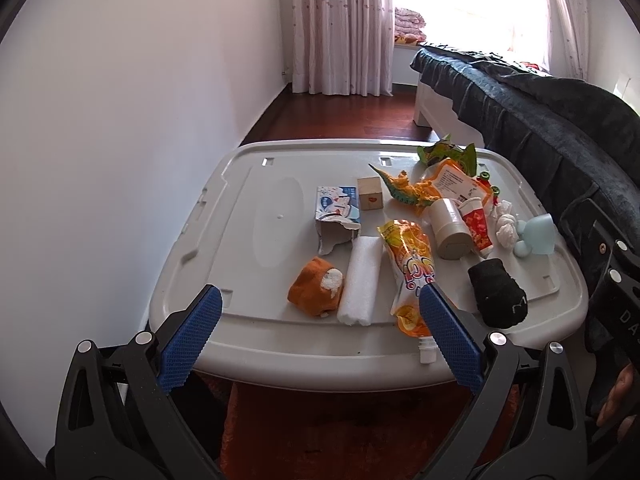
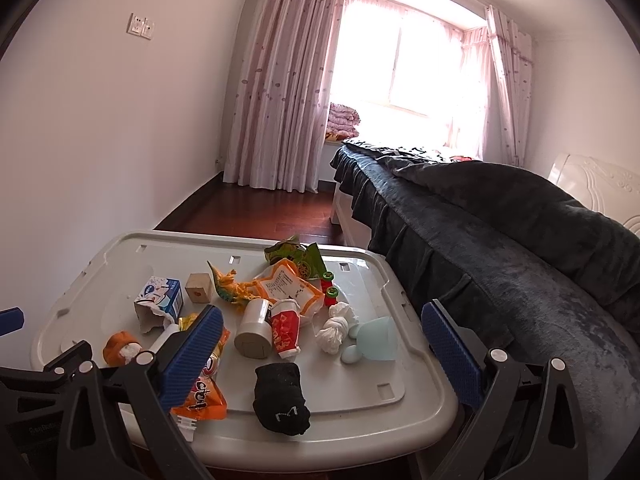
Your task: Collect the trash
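With both my left gripper [image 1: 320, 312] and right gripper [image 2: 322, 322] spread wide and empty over the grey lid [image 1: 248, 200], I worried the orange drink pouch [image 1: 408, 264] lay so near the foam roll [image 1: 362, 280] I'd snag both
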The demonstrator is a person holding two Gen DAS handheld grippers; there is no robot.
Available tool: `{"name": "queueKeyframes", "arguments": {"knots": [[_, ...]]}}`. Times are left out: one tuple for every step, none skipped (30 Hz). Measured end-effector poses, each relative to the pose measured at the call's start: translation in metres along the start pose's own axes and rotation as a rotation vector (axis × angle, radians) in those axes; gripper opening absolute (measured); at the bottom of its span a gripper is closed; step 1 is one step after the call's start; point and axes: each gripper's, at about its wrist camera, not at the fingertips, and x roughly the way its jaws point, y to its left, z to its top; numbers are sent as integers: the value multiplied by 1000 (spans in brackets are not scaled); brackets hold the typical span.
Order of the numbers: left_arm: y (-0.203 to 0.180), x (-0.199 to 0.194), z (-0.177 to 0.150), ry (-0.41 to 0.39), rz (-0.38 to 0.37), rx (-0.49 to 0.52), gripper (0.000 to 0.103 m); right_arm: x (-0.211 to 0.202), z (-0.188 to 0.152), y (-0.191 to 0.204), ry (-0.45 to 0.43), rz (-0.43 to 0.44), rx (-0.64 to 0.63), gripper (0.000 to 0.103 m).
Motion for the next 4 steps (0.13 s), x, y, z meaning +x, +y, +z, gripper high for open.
{"name": "queueKeyframes", "arguments": {"knots": [[0, 0, 0, -3, 0, 1, 96, 0, 0, 0, -1, -1, 0, 98], [0, 0, -1, -6, 2, 2, 96, 0, 0, 0, -2, -2, 0, 98], [-1, 1, 0, -6, 5, 3, 96, 0, 0, 0, -2, -2, 2, 98], [-1, 1, 0, -6, 8, 5, 96, 0, 0, 0, -2, -2, 2, 98]]}}
